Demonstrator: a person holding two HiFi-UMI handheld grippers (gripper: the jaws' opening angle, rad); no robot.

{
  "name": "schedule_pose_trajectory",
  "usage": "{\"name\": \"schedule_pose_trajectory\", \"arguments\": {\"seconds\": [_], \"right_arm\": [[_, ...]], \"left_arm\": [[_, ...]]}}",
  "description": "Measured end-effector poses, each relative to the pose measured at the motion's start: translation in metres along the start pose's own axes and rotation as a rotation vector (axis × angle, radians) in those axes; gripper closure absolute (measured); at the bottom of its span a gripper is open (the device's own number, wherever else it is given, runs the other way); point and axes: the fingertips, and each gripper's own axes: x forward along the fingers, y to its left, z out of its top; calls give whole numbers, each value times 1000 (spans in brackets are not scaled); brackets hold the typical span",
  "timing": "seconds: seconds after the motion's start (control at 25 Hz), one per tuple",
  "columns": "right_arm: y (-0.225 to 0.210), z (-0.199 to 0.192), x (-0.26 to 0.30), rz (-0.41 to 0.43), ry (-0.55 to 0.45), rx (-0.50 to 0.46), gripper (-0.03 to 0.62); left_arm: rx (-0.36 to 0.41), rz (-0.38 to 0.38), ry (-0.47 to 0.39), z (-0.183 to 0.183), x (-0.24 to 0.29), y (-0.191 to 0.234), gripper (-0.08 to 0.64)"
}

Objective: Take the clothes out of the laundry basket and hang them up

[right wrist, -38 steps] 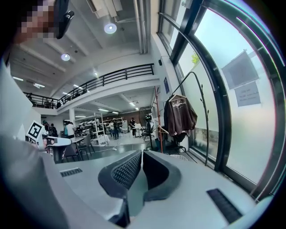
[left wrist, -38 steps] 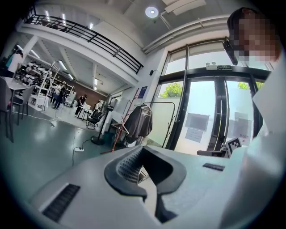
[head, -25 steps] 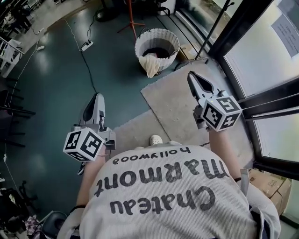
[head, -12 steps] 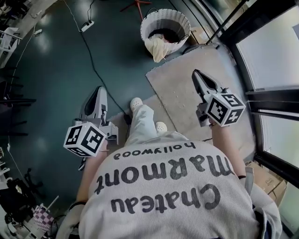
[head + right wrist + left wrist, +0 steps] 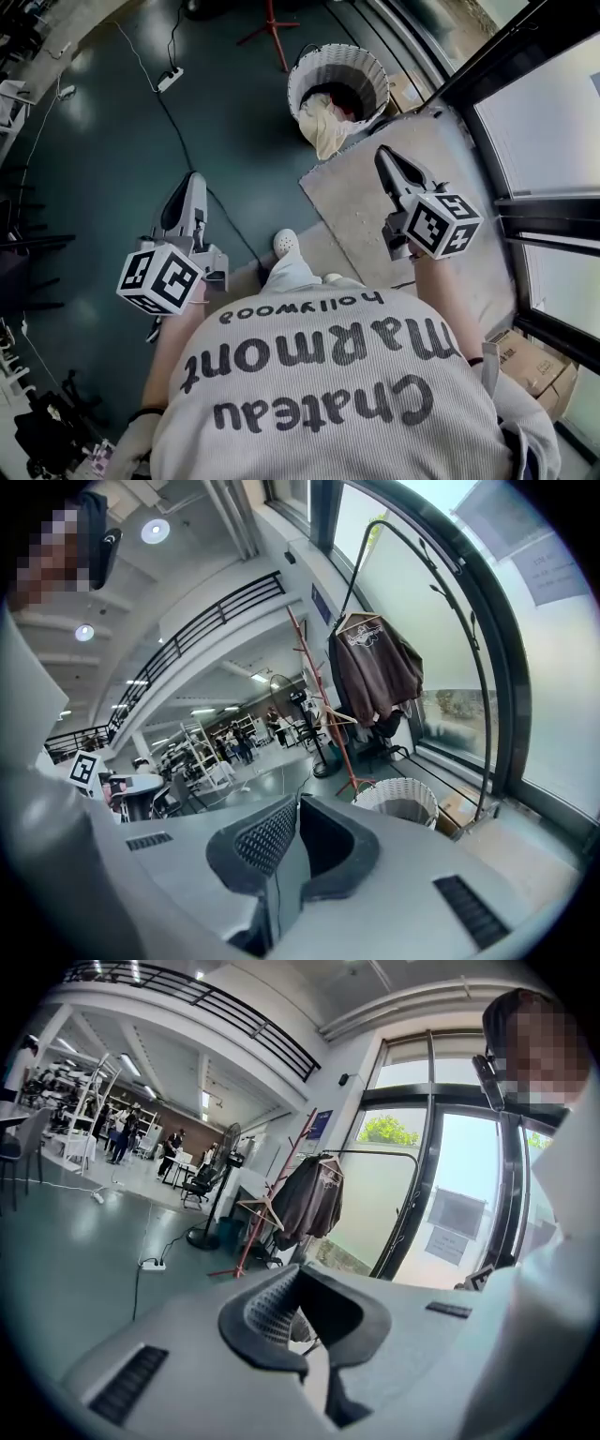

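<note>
A white woven laundry basket [image 5: 373, 98] stands on the floor ahead, at the far corner of a grey mat. Dark clothes [image 5: 342, 94] lie inside it and a cream cloth [image 5: 325, 131] hangs over its near rim. The basket [image 5: 398, 803] also shows in the right gripper view, beyond the shut jaws. My left gripper [image 5: 190, 180] is shut and empty, well short of the basket and to its left. My right gripper [image 5: 382, 155] is also shut and empty, over the mat, closer to the basket. A brown garment [image 5: 370, 667] hangs on a hanger behind the basket.
The grey mat [image 5: 375, 206] lies in front of dark-framed glass doors [image 5: 544, 122]. A red coat stand [image 5: 323, 705] rises behind the basket. A power strip [image 5: 171, 80] with a cable trails across the green floor. The person's white shoe [image 5: 286, 242] is between the grippers. A cardboard box [image 5: 534, 361] sits at the lower right.
The person has stepped forward towards the basket, with a leg and shoe now swung out in front. Both grippers have travelled along, still shut and empty.
</note>
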Motion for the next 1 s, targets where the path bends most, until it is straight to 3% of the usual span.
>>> {"name": "schedule_pose_trajectory", "arguments": {"seconds": [0.16, 0.4, 0.64, 0.8, 1.0], "right_arm": [[-5, -1, 36, -44, 14, 5, 557], [-43, -51, 88, -124, 106, 155, 557], [-103, -114, 140, -211, 283, 207, 555], [-130, -147, 177, -214, 399, 209, 554], [-173, -174, 229, -201, 469, 228, 554]], "left_arm": [[42, -10, 51, 12, 29, 29, 552], [29, 18, 143, -6, 71, 76, 552], [-8, 121, 184, -31, 99, 118, 552], [-23, 186, 216, -36, 113, 136, 552], [-44, 273, 224, -47, 144, 156, 552]]}}
